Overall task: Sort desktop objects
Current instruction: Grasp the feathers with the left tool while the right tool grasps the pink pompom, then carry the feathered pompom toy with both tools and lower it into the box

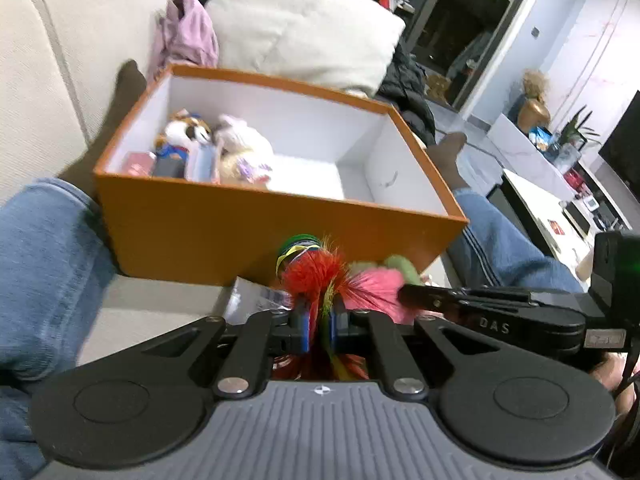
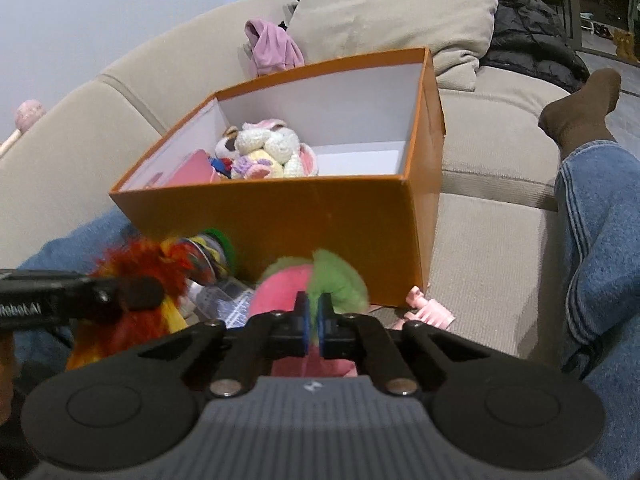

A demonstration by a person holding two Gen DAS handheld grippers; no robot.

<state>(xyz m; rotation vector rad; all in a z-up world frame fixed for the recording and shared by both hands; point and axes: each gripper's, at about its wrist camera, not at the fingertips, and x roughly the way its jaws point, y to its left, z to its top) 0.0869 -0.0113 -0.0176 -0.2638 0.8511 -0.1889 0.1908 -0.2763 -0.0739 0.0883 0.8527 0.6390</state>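
Left gripper [image 1: 320, 322]: jaws closed tight on red-and-yellow feather toy [image 1: 314, 274]. Right gripper [image 2: 314, 326]: jaws closed on pink-and-green plush [image 2: 288, 286]. Both toys held just before the near wall of one orange box [image 2: 280, 216] on the sofa seat [image 2: 480, 280]. Two plush animals in box's far-left corner: crocheted bunny [image 2: 272, 150], puppy [image 1: 186, 130].
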